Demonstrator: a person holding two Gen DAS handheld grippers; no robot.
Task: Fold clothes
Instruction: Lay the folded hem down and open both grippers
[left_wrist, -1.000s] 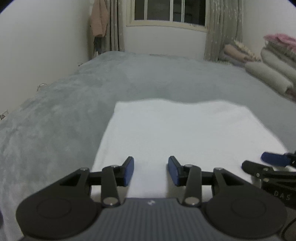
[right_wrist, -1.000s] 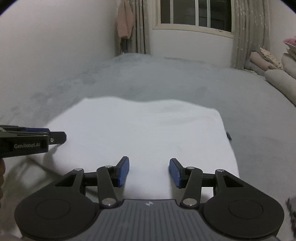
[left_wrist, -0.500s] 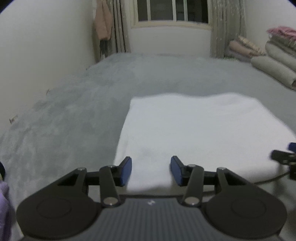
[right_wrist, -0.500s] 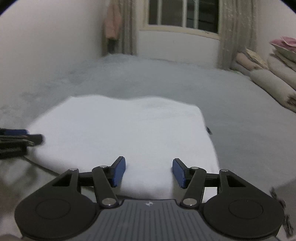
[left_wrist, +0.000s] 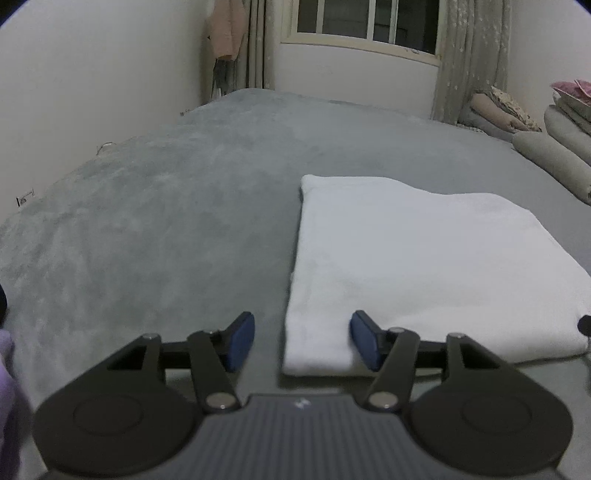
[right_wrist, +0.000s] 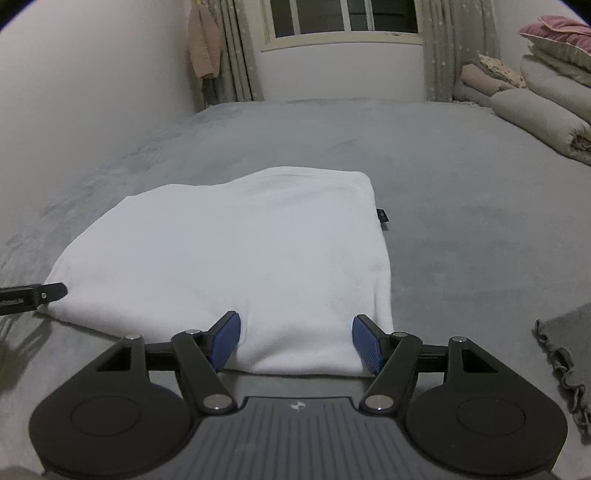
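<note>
Left wrist view: left gripper (left_wrist: 302, 341) angled down over the near left corner of a folded white garment (left_wrist: 413, 266), jaws apart and opening, nothing pinched; the left blue pad (left_wrist: 241, 339) sits over bare grey bedspread (left_wrist: 155, 229), the right one over the garment's near edge. Garment lies flat on the bedspread, right of centre. Lilac fabric (left_wrist: 9, 391) at far left edge, blurred, can't tell what it is. Peach garment (left_wrist: 227, 27) hangs on the far wall beside a curtain; window (left_wrist: 369, 18) behind; rolled bedding (left_wrist: 550, 162) stacked at right.

Right wrist view: tip of the left gripper (right_wrist: 33, 293) pokes in from the left edge, just beside the garment's (right_wrist: 240, 254) left corner. Right gripper (right_wrist: 295, 341) tilted down at the near right corner, jaws released and widening, the garment's near edge between the pads but not squeezed. Small dark tag (right_wrist: 382, 215) sticks out at the garment's right side. Grey frilled cloth (right_wrist: 565, 362) lies on the bedspread at far right, apart from the garment.
</note>
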